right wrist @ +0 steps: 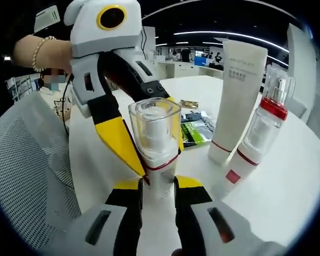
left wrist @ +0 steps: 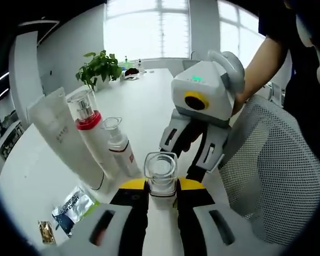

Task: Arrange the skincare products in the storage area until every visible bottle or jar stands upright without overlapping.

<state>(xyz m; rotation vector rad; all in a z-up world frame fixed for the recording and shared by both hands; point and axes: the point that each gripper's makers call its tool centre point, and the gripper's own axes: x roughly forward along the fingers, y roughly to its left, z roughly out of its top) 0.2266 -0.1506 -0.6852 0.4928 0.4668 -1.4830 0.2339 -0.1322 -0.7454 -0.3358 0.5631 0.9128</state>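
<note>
the left gripper [left wrist: 161, 198] has its two yellow-tipped jaws closed on a small pump bottle [left wrist: 160, 175] with a clear square cap, which stands upright between them. in the right gripper view the same pump bottle [right wrist: 156, 144] is between the jaws of the right gripper [right wrist: 158, 188] too, low on its body under the red ring, so both grippers grip it from opposite sides. the left gripper [right wrist: 109, 101] comes into this view from the upper left and its yellow jaw touches the bottle.

the white table [left wrist: 144, 101] has much free surface behind, up to a green plant [left wrist: 100, 68] at the far edge near the window. beside the held bottle, on the left gripper view's left, three products stand upright and close together: a white tube [left wrist: 58, 130], a tall bottle with red collar [left wrist: 90, 133] and a smaller white bottle [left wrist: 120, 146]. whether they touch each other, i cannot tell. flat sachets [left wrist: 74, 205] lie near the table's front edge. a grey mesh chair [left wrist: 272, 170] is just beside the table edge on the right, so the room there is narrow.
</note>
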